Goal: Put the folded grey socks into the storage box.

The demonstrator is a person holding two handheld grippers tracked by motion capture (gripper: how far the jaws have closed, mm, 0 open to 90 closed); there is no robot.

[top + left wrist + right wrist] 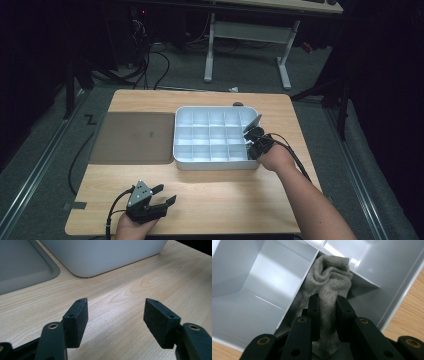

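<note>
A white divided tray [216,160] sits on the wooden table [215,195]. My right gripper [251,141] reaches into a compartment at the tray's near right corner. In the right gripper view its jaws are shut on a rolled grey sock [329,280], whose bunched end pushes down between the white dividers [299,293]. My left gripper [162,195] rests low over the table's front left, open with nothing between its pads [77,320]; bare wood lies ahead of it, and the tray's outer wall [105,255] stands beyond.
A flat grey lid or mat [132,137] lies left of the tray, its rim [37,277] close to the left gripper. A small dark object [238,104] sits at the table's far edge. A white desk frame [247,45] stands on the floor behind.
</note>
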